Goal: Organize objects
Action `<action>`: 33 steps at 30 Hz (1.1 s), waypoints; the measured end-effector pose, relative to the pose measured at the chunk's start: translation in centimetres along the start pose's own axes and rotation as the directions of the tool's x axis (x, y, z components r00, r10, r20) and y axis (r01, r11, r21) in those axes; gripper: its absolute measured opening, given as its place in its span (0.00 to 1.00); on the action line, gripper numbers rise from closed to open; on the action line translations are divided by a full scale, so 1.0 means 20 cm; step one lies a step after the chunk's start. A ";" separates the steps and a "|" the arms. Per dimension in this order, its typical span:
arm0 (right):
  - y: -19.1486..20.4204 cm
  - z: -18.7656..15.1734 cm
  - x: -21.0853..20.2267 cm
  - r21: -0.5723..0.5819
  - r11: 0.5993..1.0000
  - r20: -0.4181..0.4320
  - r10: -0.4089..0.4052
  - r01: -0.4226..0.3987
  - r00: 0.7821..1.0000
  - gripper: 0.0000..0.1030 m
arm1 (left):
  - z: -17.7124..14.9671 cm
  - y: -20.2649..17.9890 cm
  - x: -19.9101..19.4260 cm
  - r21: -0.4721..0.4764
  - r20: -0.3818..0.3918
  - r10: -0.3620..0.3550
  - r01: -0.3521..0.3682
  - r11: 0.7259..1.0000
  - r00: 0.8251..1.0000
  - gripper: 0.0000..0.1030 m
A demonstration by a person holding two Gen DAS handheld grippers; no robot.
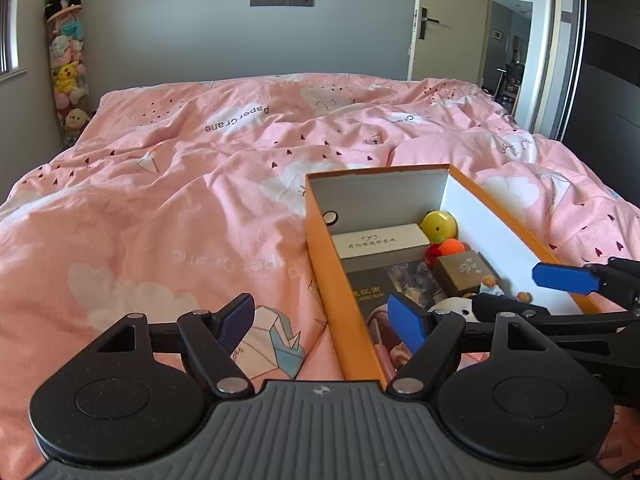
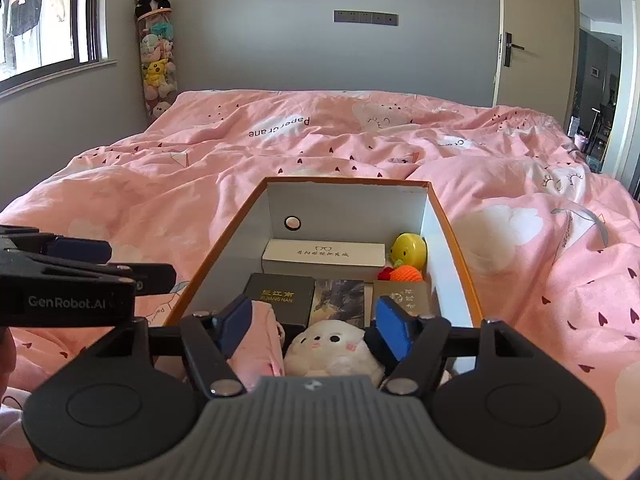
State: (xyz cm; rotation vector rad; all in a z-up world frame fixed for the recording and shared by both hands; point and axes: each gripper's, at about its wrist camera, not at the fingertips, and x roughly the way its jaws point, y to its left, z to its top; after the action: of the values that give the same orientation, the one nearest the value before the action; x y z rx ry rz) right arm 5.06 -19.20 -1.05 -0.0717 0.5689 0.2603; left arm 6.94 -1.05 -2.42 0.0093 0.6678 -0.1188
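Observation:
An orange box (image 2: 452, 236) with white inner walls lies open on the pink duvet (image 2: 160, 184). It holds a white case (image 2: 324, 256), a yellow round toy (image 2: 406, 250), an orange crocheted piece (image 2: 406, 274), a black box (image 2: 280, 298), a small brown box (image 1: 466, 270), a pink pouch (image 2: 260, 332) and a white plush (image 2: 332, 352). My right gripper (image 2: 314, 322) hangs open over the box's near end, the plush below and between its fingers, the pads apart from it. My left gripper (image 1: 322, 320) is open, straddling the box's left wall (image 1: 340, 304).
The duvet is rumpled all around the box. A tall clear tube of plush toys (image 2: 158, 60) stands in the far left corner, topped by a panda. A door (image 2: 536, 40) stands open at the far right. A window (image 2: 48, 20) is on the left wall.

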 end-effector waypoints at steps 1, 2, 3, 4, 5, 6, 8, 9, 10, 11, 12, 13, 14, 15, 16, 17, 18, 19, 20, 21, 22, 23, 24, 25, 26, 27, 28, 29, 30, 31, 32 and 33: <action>0.01 -0.01 0.00 -0.005 1.000 0.011 -0.010 0.010 1.000 0.70 | -0.01 0.00 0.00 -0.007 0.003 0.009 -0.009 1.000 1.000 0.86; 0.02 -0.02 -0.01 -0.010 1.000 0.023 -0.022 0.022 0.999 0.72 | -0.02 0.00 0.00 -0.019 0.004 0.020 -0.020 1.000 1.000 0.87; 0.03 -0.03 -0.01 -0.019 0.999 0.036 -0.034 0.034 0.999 0.72 | -0.03 0.01 0.00 -0.031 0.003 0.028 -0.028 0.999 1.000 0.87; 0.04 -0.04 -0.01 -0.028 0.999 0.048 -0.042 0.043 0.998 0.72 | -0.04 0.01 0.00 -0.040 0.003 0.034 -0.034 0.999 0.999 0.87; 0.05 -0.05 -0.02 -0.036 0.998 0.059 -0.051 0.053 0.997 0.73 | -0.05 0.02 0.00 -0.047 0.002 0.039 -0.038 0.998 0.999 0.87; 0.05 -0.06 -0.02 -0.040 0.997 0.067 -0.058 0.061 0.996 0.73 | -0.06 0.02 0.01 -0.054 0.002 0.044 -0.044 0.998 0.999 0.87; 0.05 -0.08 -0.02 -0.032 0.997 0.072 -0.064 0.067 0.995 0.76 | -0.07 0.03 0.01 -0.067 0.000 0.054 -0.054 0.996 0.999 0.87; 0.05 -0.09 -0.01 -0.027 0.997 0.070 -0.069 0.071 0.995 0.78 | -0.07 0.03 0.02 -0.070 -0.004 0.055 -0.055 0.996 0.998 0.87; 0.05 -0.10 -0.01 -0.023 0.997 0.069 -0.073 0.074 0.995 0.78 | -0.08 0.03 0.02 -0.075 -0.007 0.054 -0.054 0.996 0.999 0.87; 0.05 -0.11 -0.01 -0.020 0.997 0.065 -0.077 0.078 0.995 0.79 | -0.09 0.03 0.03 -0.078 -0.011 0.053 -0.054 0.996 0.999 0.87; 0.05 -0.12 0.00 -0.021 0.997 0.062 -0.079 0.081 0.995 0.80 | -0.09 0.03 0.03 -0.079 -0.014 0.055 -0.056 0.995 0.998 0.87; 0.05 -0.12 0.00 -0.023 0.996 0.060 -0.081 0.083 0.995 0.80 | -0.10 0.03 0.03 -0.079 -0.015 0.057 -0.058 0.995 0.998 0.87; 0.05 -0.12 0.00 -0.025 0.996 0.060 -0.083 0.085 0.995 0.80 | -0.10 0.02 0.03 -0.076 -0.012 0.058 -0.059 0.995 0.998 0.87; 0.05 -0.13 0.01 -0.028 0.996 0.062 -0.083 0.085 0.995 0.81 | -0.10 0.02 0.03 -0.070 -0.007 0.060 -0.060 0.996 0.998 0.87; 0.05 -0.13 0.01 -0.031 0.996 0.062 -0.083 0.085 0.995 0.81 | -0.11 0.01 0.02 -0.065 -0.003 0.063 -0.063 0.996 0.998 0.87; 0.06 -0.13 0.01 -0.032 0.996 0.062 -0.084 0.086 0.995 0.82 | -0.11 0.01 0.02 -0.061 -0.001 0.064 -0.064 0.996 0.998 0.87; 0.06 -0.13 0.01 -0.033 0.996 0.061 -0.086 0.088 0.994 0.82 | -0.11 0.01 0.02 -0.061 0.000 0.064 -0.064 0.996 0.998 0.87; 0.06 -0.13 0.01 -0.034 0.996 0.061 -0.086 0.088 0.994 0.82 | -0.11 0.01 0.02 -0.063 0.000 0.065 -0.065 0.996 0.998 0.87; 0.06 -0.14 0.02 -0.033 0.995 0.060 -0.087 0.089 0.994 0.82 | -0.11 0.01 0.02 -0.067 0.000 0.065 -0.064 0.996 0.998 0.87; 0.06 -0.14 0.02 -0.033 0.995 0.059 -0.087 0.089 0.994 0.82 | -0.11 0.02 0.02 -0.072 -0.001 0.067 -0.066 0.995 0.998 0.87; 0.06 -0.14 0.02 -0.032 0.995 0.060 -0.088 0.090 0.994 0.82 | -0.11 0.02 0.02 -0.076 -0.002 0.069 -0.069 0.995 0.998 0.87; 0.06 -0.14 0.02 -0.031 0.995 0.061 -0.089 0.091 0.994 0.82 | -0.11 0.02 0.02 -0.079 -0.002 0.071 -0.071 0.994 0.998 0.87; 0.06 -0.14 0.02 -0.030 0.995 0.060 -0.090 0.091 0.994 0.83 | -0.11 0.03 0.02 -0.081 -0.003 0.071 -0.071 0.994 0.997 0.87; 0.06 -0.14 0.02 -0.030 0.995 0.059 -0.090 0.092 0.994 0.83 | -0.11 0.03 0.02 -0.082 -0.001 0.073 -0.073 0.994 0.997 0.87; 0.06 -0.14 0.02 -0.031 0.995 0.058 -0.090 0.092 0.994 0.83 | -0.11 0.03 0.01 -0.083 0.000 0.075 -0.075 0.994 0.997 0.87; 0.06 -0.15 0.02 -0.032 0.995 0.055 -0.089 0.091 0.994 0.83 | -0.11 0.03 0.01 -0.083 0.000 0.076 -0.076 0.994 0.997 0.87; 0.06 -0.15 0.03 -0.033 0.995 0.053 -0.090 0.092 0.995 0.83 | -0.11 0.03 0.02 -0.083 -0.002 0.077 -0.077 0.994 0.997 0.87; 0.06 -0.15 0.03 -0.033 0.995 0.051 -0.090 0.092 0.995 0.83 | -0.11 0.03 0.02 -0.084 -0.006 0.077 -0.077 0.993 0.997 0.87; 0.06 -0.15 0.03 -0.033 0.995 0.049 -0.089 0.091 0.995 0.83 | -0.12 0.03 0.02 -0.083 -0.011 0.077 -0.077 0.994 0.997 0.87; 0.06 -0.15 0.03 -0.033 0.995 0.045 -0.088 0.090 0.995 0.83 | -0.12 0.03 0.03 -0.082 -0.015 0.077 -0.078 0.994 0.997 0.87; 0.06 -0.15 0.04 -0.031 0.995 0.042 -0.088 0.090 0.995 0.83 | -0.12 0.03 0.03 -0.082 -0.018 0.077 -0.078 0.994 0.997 0.87; 0.06 -0.15 0.04 -0.030 0.995 0.039 -0.089 0.090 0.995 0.83 | -0.12 0.03 0.03 -0.081 -0.020 0.076 -0.077 0.994 0.997 0.87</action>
State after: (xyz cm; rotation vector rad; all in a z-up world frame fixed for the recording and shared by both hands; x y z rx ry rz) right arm 3.81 -18.36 -4.08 -0.1229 0.5230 0.1831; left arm 5.94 -0.46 -4.69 -0.0425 0.6875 -0.0179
